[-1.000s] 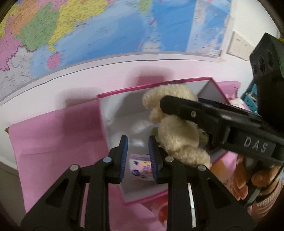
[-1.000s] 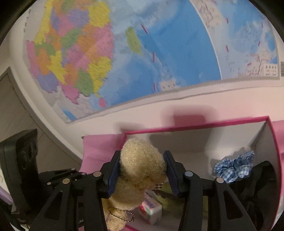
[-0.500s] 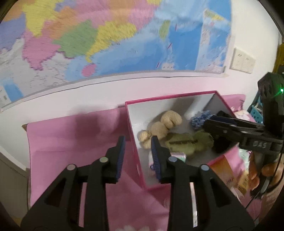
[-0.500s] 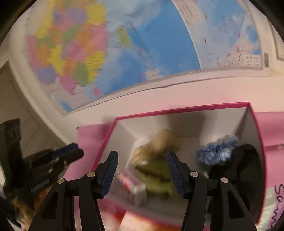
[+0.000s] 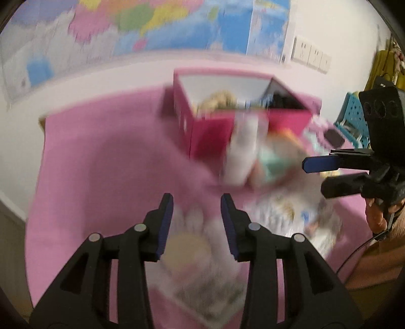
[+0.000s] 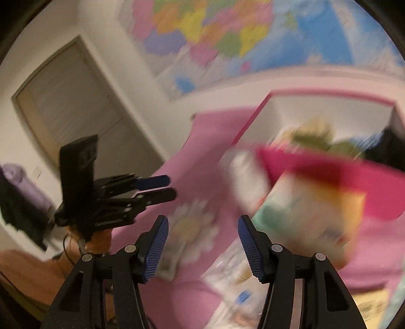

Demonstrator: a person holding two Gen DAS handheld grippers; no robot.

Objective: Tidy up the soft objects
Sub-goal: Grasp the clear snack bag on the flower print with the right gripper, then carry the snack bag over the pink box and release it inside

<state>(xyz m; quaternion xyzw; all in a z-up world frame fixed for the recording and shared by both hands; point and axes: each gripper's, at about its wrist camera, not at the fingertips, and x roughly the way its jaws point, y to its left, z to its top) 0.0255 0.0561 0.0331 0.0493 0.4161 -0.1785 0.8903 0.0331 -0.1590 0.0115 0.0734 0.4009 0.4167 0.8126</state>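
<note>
both grippers empty above the pink-covered table, pictures blurred

the left gripper (image 5: 197, 202) has its jaws opening with nothing gripped; a pale flower print on the pink cloth (image 5: 101, 157) shows through the gap. the right gripper (image 6: 202, 222) stands about half open, also empty. the pink box (image 5: 243, 111) sits at the table's far edge by the wall, holding a tan plush toy (image 5: 220, 98) and something dark; blurred packets (image 5: 265, 157) lie just in front of it.

Box (image 5: 249, 124) on table cloth (image 5: 106, 157) below wall map (image 5: 152, 22), plush toys (image 5: 220, 98) inside, packets (image 5: 268, 157) before it
</note>
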